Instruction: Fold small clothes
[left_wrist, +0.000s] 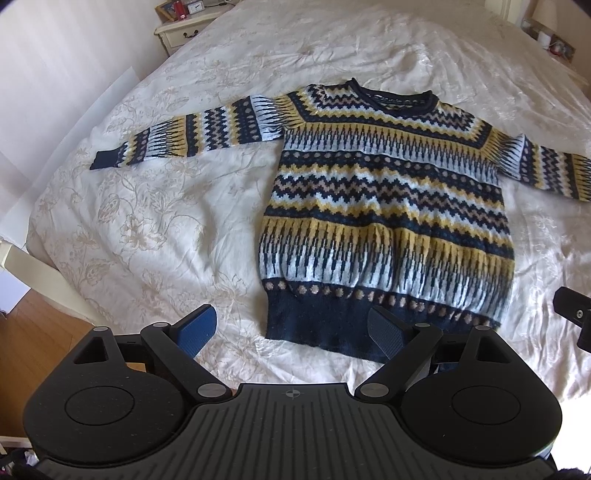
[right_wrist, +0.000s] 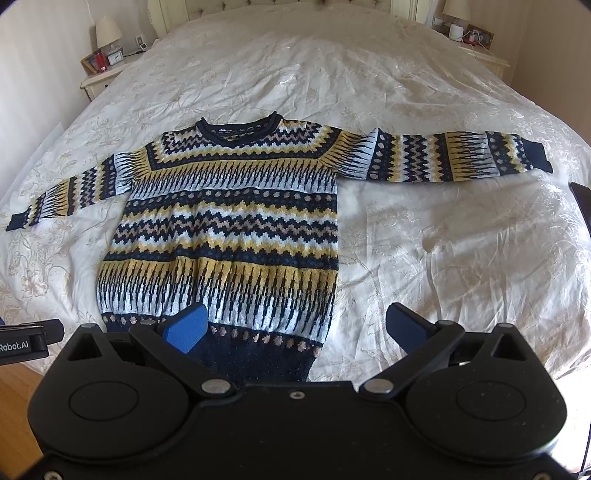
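A knitted sweater (left_wrist: 380, 206) (right_wrist: 229, 221) in navy, yellow and white bands lies flat on the bed, front up, both sleeves spread out sideways, its navy hem toward me. My left gripper (left_wrist: 291, 332) hovers open above the hem's left corner, with nothing between its blue pads. My right gripper (right_wrist: 295, 325) is open too, above the hem's right corner, and holds nothing. In the left wrist view the right gripper's black edge (left_wrist: 576, 317) shows at the right. The left gripper's edge (right_wrist: 26, 339) shows at the left of the right wrist view.
The bed (right_wrist: 443, 240) wears a cream floral cover with wide bare cloth around the sweater. Nightstands with lamps and small items stand at the head on the left (right_wrist: 103, 74) and the right (right_wrist: 480, 51). Wooden floor (left_wrist: 33, 350) lies off the bed's near left corner.
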